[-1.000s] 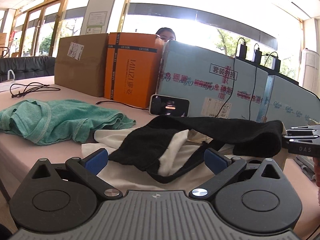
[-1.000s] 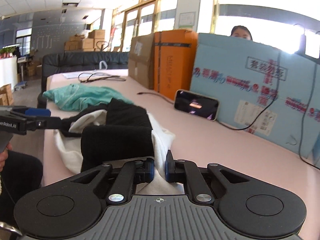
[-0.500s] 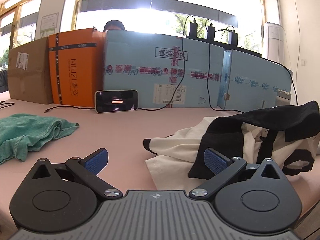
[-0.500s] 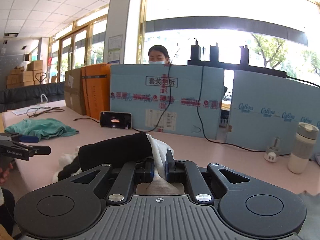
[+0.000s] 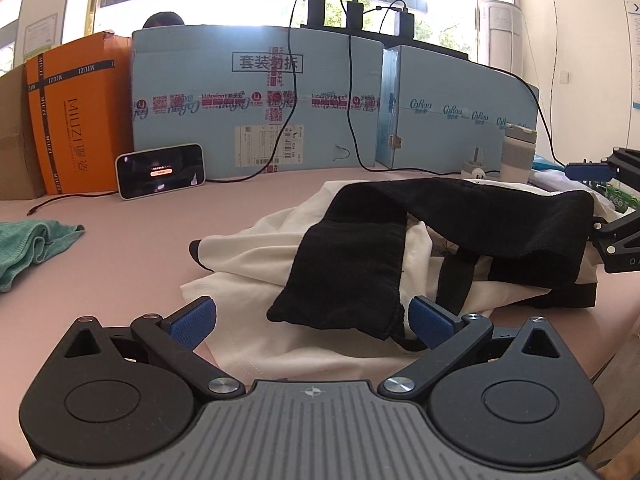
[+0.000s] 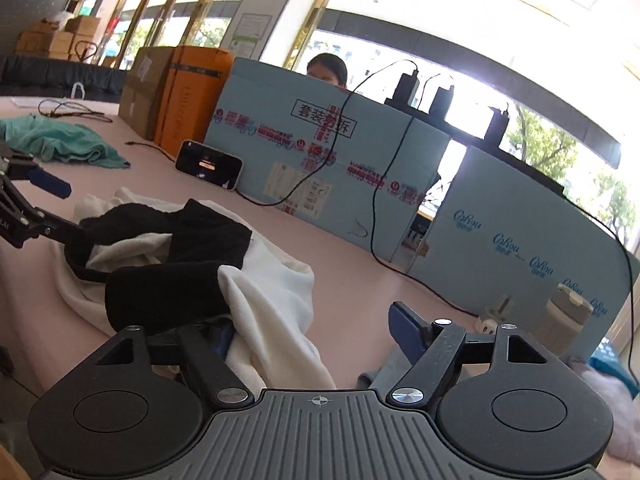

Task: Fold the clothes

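Note:
A black-and-white garment [image 5: 352, 256] lies crumpled on the pink table [image 5: 160, 264]. My left gripper [image 5: 312, 324] is open at the garment's near edge, with the end of a black sleeve lying loose between its blue pads. The right gripper [image 6: 316, 332] has its jaws opening. White cloth [image 6: 272, 300] of the same garment [image 6: 176, 240] drapes over the left finger, and the right pad [image 6: 404, 328] stands free of it. Each gripper appears at the other view's edge, the right gripper [image 5: 588, 200] and the left gripper [image 6: 60, 206], at opposite ends of the garment.
A green garment [image 5: 32, 240] lies at the far left. Light-blue boxes [image 5: 256, 92] and an orange box [image 5: 76, 120] wall the table's far side, with a phone [image 5: 160, 172] propped against them and cables hanging down. A bottle [image 6: 568, 316] stands at the right. A person [image 6: 326, 68] sits behind the boxes.
The right gripper was shut on the white cloth and its jaws have now spread apart. The garment has sunk onto the table. Both views have swung to the right; the left gripper stays open.

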### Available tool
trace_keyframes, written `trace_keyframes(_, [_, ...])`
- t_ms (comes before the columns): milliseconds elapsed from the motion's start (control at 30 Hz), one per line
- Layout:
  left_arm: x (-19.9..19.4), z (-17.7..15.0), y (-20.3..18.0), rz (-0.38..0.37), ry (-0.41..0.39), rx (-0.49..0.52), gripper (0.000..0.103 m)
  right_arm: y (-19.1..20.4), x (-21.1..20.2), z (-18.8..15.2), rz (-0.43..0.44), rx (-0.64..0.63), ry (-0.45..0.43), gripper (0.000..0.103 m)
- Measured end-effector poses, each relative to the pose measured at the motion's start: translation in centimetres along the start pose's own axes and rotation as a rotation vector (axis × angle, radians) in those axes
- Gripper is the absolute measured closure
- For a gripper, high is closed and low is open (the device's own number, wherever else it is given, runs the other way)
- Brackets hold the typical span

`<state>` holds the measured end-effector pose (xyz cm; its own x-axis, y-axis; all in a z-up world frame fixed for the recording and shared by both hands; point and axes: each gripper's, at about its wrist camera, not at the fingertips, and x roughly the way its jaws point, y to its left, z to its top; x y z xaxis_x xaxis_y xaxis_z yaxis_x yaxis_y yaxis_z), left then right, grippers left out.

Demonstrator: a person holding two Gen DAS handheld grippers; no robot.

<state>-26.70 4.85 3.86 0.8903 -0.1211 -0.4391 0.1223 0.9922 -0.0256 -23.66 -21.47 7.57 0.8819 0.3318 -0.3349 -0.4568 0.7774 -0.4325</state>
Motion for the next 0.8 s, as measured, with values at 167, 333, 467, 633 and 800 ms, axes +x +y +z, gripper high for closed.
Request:
trace_keyframes(167, [0.5, 0.1, -0.9, -0.016, 0.015, 0.026, 0.0, 3.1, -0.4, -0.3, -0.041, -0.274, -0.036, 0.025])
trace_keyframes(333, [0.7, 0.4, -1.5, -0.032, 0.008, 0.048, 0.0, 6.1, -0.9, -0.6, -0.041, -0.521, -0.097, 0.025])
trace_keyframes(467, [0.9, 0.7, -1.8, -0.04, 0.006, 0.049, 0.0, 8.0, -0.8, -0.9, 0.001, -0.658, -0.131, 0.025])
trace_keyframes(633, [0.9, 0.9, -2.1, -0.061, -0.005, 0.063, 0.0, 9.6, -0.1, -1.2, 0.068, -0.73, -0.154, 0.028])
trace_keyframes(800, [1.1, 1.0, -1.9, -0.064, 0.0, 0.065, 0.0, 9.3, 0.4, -0.6, 0.141, -0.702, -0.144, 0.055])
